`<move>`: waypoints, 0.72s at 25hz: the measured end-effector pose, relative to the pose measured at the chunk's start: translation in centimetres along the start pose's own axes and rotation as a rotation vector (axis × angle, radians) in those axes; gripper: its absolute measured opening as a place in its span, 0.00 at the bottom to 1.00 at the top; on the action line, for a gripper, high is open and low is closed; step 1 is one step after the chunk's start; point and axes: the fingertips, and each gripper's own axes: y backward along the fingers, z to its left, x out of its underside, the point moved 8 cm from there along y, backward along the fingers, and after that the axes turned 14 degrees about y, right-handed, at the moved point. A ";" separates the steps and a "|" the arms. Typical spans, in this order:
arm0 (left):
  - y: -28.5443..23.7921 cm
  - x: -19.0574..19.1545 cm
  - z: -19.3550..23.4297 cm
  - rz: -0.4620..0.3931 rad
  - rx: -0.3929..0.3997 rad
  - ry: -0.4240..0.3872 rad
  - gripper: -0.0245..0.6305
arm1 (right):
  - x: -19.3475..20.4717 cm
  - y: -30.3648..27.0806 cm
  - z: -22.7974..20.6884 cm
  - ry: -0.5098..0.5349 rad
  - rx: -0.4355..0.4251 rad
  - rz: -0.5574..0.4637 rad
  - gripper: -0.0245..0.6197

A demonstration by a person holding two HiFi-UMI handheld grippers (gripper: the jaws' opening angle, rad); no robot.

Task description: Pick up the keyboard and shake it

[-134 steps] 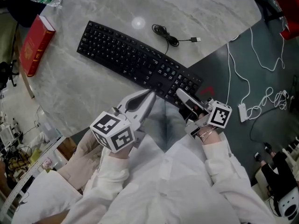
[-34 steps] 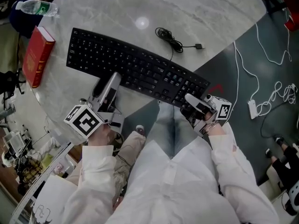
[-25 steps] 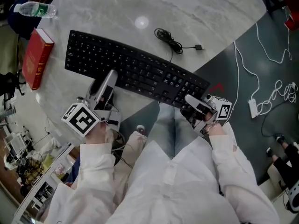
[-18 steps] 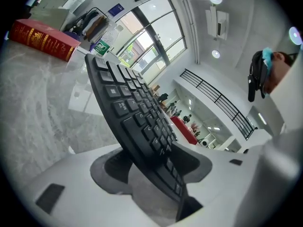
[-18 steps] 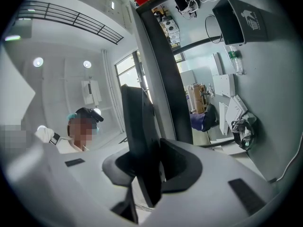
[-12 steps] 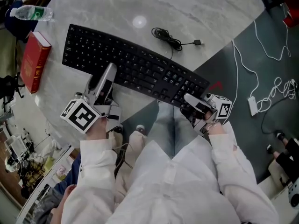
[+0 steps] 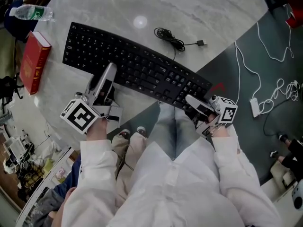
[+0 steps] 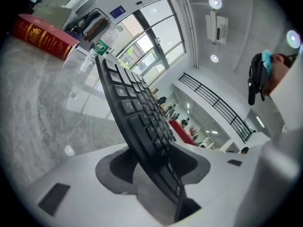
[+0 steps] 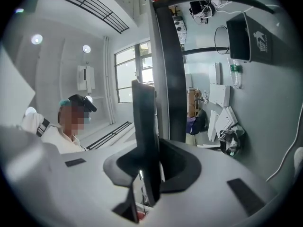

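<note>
A black full-size keyboard (image 7: 137,65) is held over the round marble table (image 7: 199,8), slanting from upper left to lower right. My left gripper (image 7: 107,77) is shut on its near long edge, left of the middle. My right gripper (image 7: 193,104) is shut on the keyboard's right end, out past the table's rim. In the left gripper view the keyboard (image 8: 139,119) runs edge-on between the jaws of the left gripper (image 8: 154,174), keys facing right. In the right gripper view the keyboard (image 9: 144,126) stands as a thin dark slab clamped in the right gripper (image 9: 149,174).
A red book (image 7: 34,60) and a plastic water bottle (image 7: 31,13) lie at the table's left edge. The keyboard's coiled cable with USB plug (image 7: 173,39) rests on the table behind it. White cables (image 7: 279,93) and a power strip (image 7: 257,107) lie on the dark floor at right.
Both grippers, earlier free near the table's front edge, now clamp the keyboard. Over the last second it has shifted slightly left and stands steeper in the left gripper view.
</note>
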 end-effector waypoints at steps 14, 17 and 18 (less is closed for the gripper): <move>0.6 0.3 0.5 -0.039 0.049 0.024 0.31 | -0.7 -0.2 0.8 0.123 0.075 0.055 0.18; 0.9 0.3 0.7 -0.058 0.040 0.006 0.30 | -0.8 -0.3 0.8 0.142 0.087 0.063 0.18; 1.0 0.3 0.7 -0.063 0.043 0.006 0.29 | -0.9 -0.3 0.9 0.148 0.092 0.069 0.18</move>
